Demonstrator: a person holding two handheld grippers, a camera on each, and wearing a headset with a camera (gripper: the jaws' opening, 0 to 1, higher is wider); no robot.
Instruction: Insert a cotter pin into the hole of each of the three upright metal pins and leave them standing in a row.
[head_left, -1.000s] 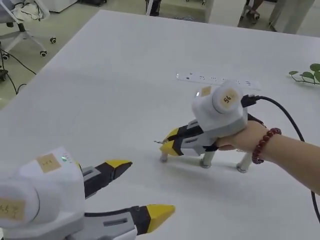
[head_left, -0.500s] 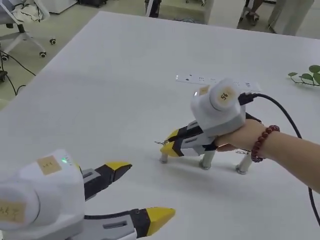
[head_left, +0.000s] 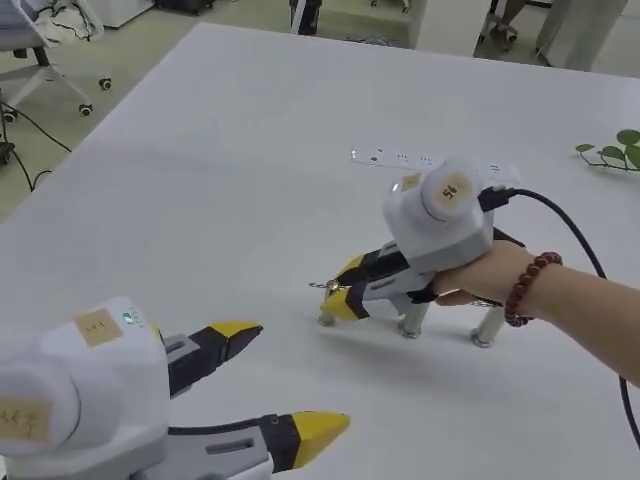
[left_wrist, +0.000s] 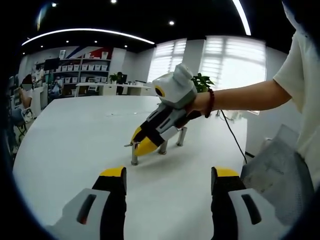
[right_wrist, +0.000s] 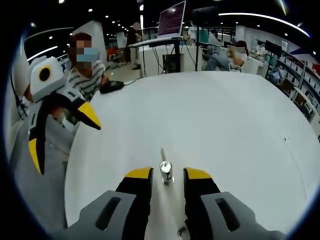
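**Clerk:** Item one, and where is it?
**Checker:** Three short upright silver metal pins (head_left: 412, 320). They stand in a row on the white tabletop (head_left: 200, 150), and the row runs left to right in the head view.

**Clerk:** Item two?
**Checker:** One thin silver wire cotter pin (head_left: 322, 285). It sits at the head of the end pin (head_left: 327, 318), the one farthest from the person's hand (head_left: 480, 275). Its long axis is level and crosses that pin's vertical axis. Its free end points away from the jaws.

**Clerk:** Right tool?
**Checker:** White-bodied, yellow-tipped right gripper (head_left: 340, 295). In the right gripper view its jaws are drawn near each other and straddle the end pin's head, with a narrow gap on either side. I cannot tell whether they pinch the wire's near end.

**Clerk:** Left tool?
**Checker:** Matching left gripper (head_left: 280, 378). Its jaws are spread wide with nothing between them. It is well apart from the row, close to the person.

**Clerk:** Assessment?
**Checker:** The wire appears to be at or through the hole, but seating is unconfirmed. The right gripper is much the nearer. Any push would run along its own jaw line, straight through the end pin. The upper parts of the other two pins are hidden behind the gripper and hand, so their fittings are unknown.

**Clerk:** Sundries?
**Checker:** White power strip (head_left: 420, 160) beyond the row, black cable (head_left: 570, 225), red bead bracelet (head_left: 525, 290), green leaves (head_left: 615, 150).
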